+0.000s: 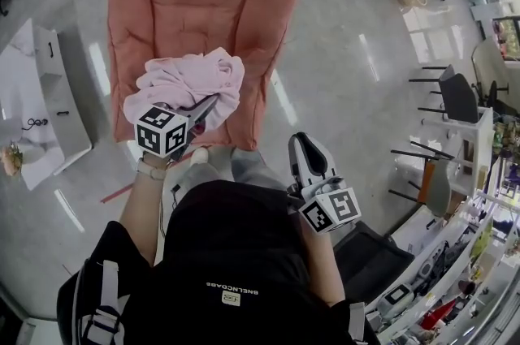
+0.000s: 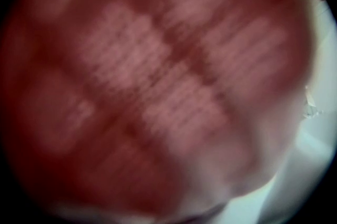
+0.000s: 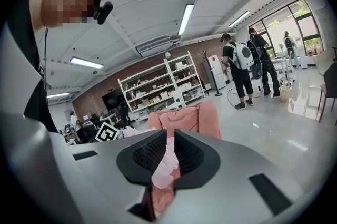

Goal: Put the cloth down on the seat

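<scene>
A salmon-pink padded seat (image 1: 199,2) stands on the floor ahead of me. My left gripper (image 1: 195,109) holds a bunched pale pink cloth (image 1: 195,77) over the seat's front edge, jaws shut on it and buried in the folds. In the left gripper view the cloth (image 2: 158,91) fills the picture as a blur. My right gripper (image 1: 303,147) hangs to the right of the seat, apart from the cloth, jaws together with nothing in them. Through the slit of the right gripper (image 3: 167,157) the seat (image 3: 189,117) and the left gripper's marker cube (image 3: 107,132) show.
A white cabinet (image 1: 49,92) stands left of the seat. Dark chairs (image 1: 455,96) and cluttered shelves (image 1: 455,286) line the right side. People (image 3: 239,67) stand far off by the windows, and open shelving (image 3: 158,86) runs along the brick back wall.
</scene>
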